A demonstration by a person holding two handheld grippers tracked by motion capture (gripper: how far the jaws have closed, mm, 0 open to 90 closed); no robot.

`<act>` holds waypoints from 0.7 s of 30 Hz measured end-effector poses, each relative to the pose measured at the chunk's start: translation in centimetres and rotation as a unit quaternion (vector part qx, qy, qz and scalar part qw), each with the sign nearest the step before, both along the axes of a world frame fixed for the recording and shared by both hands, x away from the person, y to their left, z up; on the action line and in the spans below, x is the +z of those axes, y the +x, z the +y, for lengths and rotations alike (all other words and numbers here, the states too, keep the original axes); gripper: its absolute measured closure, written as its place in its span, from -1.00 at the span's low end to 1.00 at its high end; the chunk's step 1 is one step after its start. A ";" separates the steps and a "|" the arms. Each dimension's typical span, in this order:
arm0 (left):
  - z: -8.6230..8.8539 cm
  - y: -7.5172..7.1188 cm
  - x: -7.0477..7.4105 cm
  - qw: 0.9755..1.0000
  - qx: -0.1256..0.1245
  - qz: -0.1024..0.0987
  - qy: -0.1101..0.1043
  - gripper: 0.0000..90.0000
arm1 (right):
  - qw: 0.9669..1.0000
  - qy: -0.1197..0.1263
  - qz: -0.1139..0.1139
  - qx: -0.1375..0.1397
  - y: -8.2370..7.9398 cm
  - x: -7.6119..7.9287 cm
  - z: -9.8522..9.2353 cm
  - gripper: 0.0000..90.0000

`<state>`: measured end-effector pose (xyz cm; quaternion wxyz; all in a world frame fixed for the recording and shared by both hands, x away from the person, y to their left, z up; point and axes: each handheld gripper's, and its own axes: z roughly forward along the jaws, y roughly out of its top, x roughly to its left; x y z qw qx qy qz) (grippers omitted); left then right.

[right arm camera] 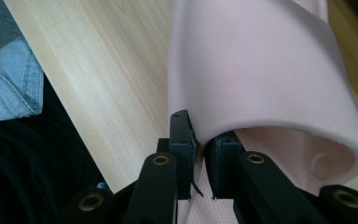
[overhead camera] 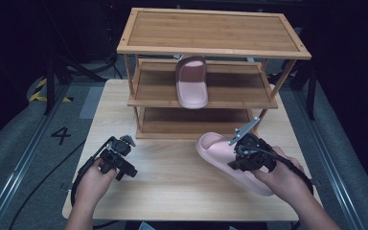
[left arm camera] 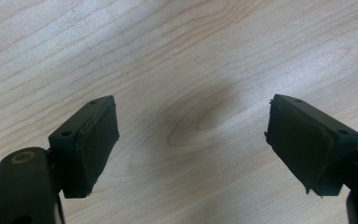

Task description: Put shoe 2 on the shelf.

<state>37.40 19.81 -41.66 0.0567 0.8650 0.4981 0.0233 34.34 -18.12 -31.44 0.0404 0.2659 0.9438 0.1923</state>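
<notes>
Where the person's forearms come in at the near edge of the worktop (overhead camera: pixel 172 191), the right hand-held gripper (overhead camera: pixel 242 152) sits over the near slipper (overhead camera: pixel 215 146), a pink slide lying on the right half of the worktop. Its long axis runs diagonally, the end at the right wrist nearest the person and the other end pointing away and to the left, toward the foot of the shoe rack (overhead camera: pixel 211 28). In the right gripper view the right hand-held gripper (right arm camera: pixel 204 156) is clamped on the edge of the slipper's (right arm camera: pixel 256 70) strap, one pad outside the band and one tucked under it, the jaws nearly together on the thin foam. The right hand is plainly the one doing the work: the wrist is bent, with the tool angled down and toward the rack.

Off to the left, well apart from the slipper, the left hand-held gripper (overhead camera: pixel 120 155) is held low above bare wood. In the left gripper view the left hand-held gripper (left arm camera: pixel 193 140) has its jaws spread wide, with nothing but woodgrain between them.

Beyond both hands stands the rack, three bamboo tiers at the far side of the worktop. A second pink slipper (overhead camera: pixel 191 82) already lies on the middle shelf, left of centre, its long axis running front to back. The held slipper lies in front of and slightly right of that spot, so the coming move, as I judge it, is a lift, forward carry and a turn to line it up beside its mate.
</notes>
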 end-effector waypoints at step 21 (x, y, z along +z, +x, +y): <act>0.1 0.4 0.2 1.000 -0.014 0.009 -0.009 -0.61 | 0.999 0.011 -0.031 -0.008 0.6 7.0 -1.1 0.84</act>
